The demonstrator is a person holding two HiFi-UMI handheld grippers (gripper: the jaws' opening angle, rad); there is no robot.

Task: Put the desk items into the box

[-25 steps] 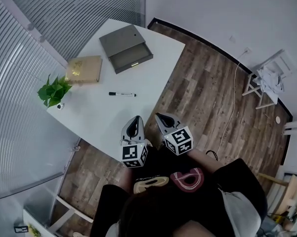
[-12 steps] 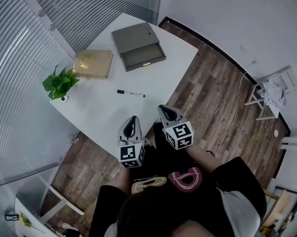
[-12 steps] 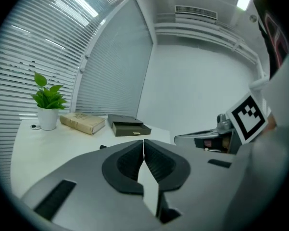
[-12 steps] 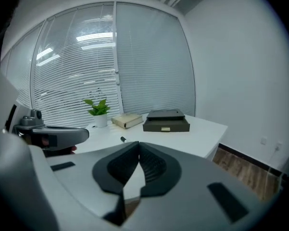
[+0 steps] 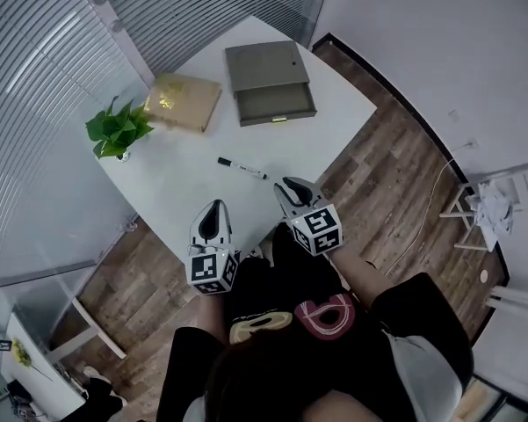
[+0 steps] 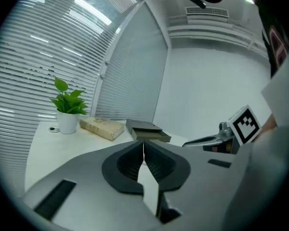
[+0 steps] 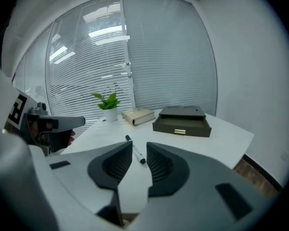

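Note:
A black-and-white marker pen (image 5: 242,168) lies in the middle of the white table (image 5: 180,192). Behind it stand a grey box (image 5: 271,82) with its drawer pulled out, a tan book (image 5: 183,102) and a small potted plant (image 5: 116,130). Both grippers hover at the table's near edge. My left gripper (image 5: 214,209) is shut with nothing in it, its jaws meeting (image 6: 143,144). My right gripper (image 5: 287,185) is opening, with a narrow empty gap between its jaws (image 7: 139,147). The pen (image 7: 135,149) lies on the table just beyond that gap, and the box (image 7: 182,121) stands further back.
Window blinds run behind the table's far side. Wooden floor (image 5: 395,174) lies to the right, with a white chair (image 5: 496,202) and a cable further off. The person's dark clothing fills the bottom of the head view.
The head view has swung, so the table sits further right in the picture. My left gripper has drifted left, away from the right one. Pen, box, book and plant rest as before.

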